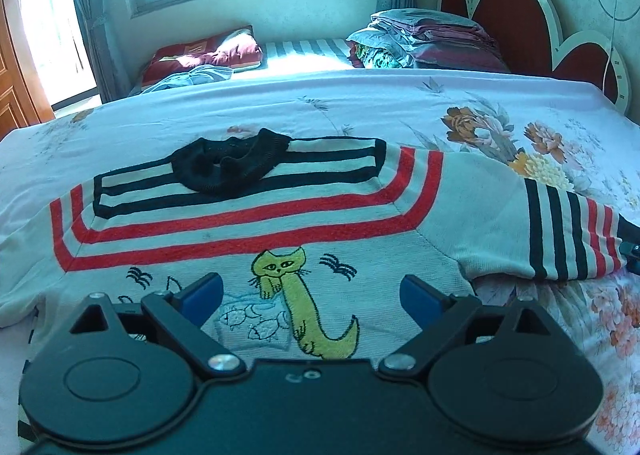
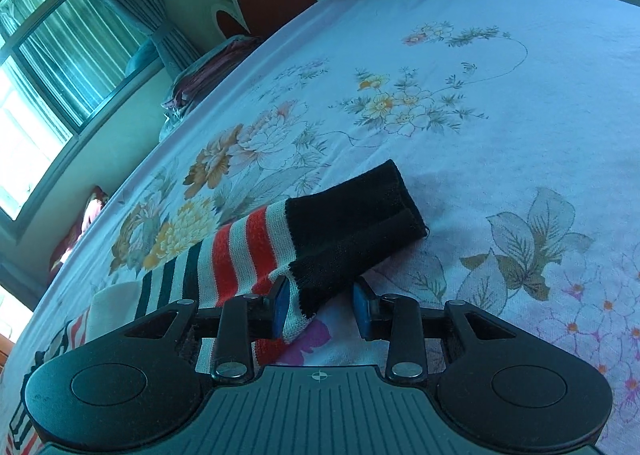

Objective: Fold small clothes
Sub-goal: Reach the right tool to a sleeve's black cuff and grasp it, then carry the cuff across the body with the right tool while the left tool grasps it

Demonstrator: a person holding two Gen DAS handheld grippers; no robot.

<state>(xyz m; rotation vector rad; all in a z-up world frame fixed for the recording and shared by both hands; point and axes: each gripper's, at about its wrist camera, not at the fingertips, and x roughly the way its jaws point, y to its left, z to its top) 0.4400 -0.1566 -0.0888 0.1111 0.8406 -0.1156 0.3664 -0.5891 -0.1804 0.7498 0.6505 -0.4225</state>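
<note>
White knitted sweater with red and black stripes and a yellow cat [image 1: 280, 223] flat on flowered bedsheet [image 2: 480, 95]; left gripper [image 1: 311, 293] wide open, empty; right gripper [image 2: 320, 307] half open around black sleeve cuff [image 2: 352, 219], not pinching; might slip out if lifted loose.

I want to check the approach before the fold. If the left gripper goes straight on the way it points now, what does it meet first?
Most likely the sweater front: the open left gripper points down at the yellow cat design. Depth is unclear.
</note>
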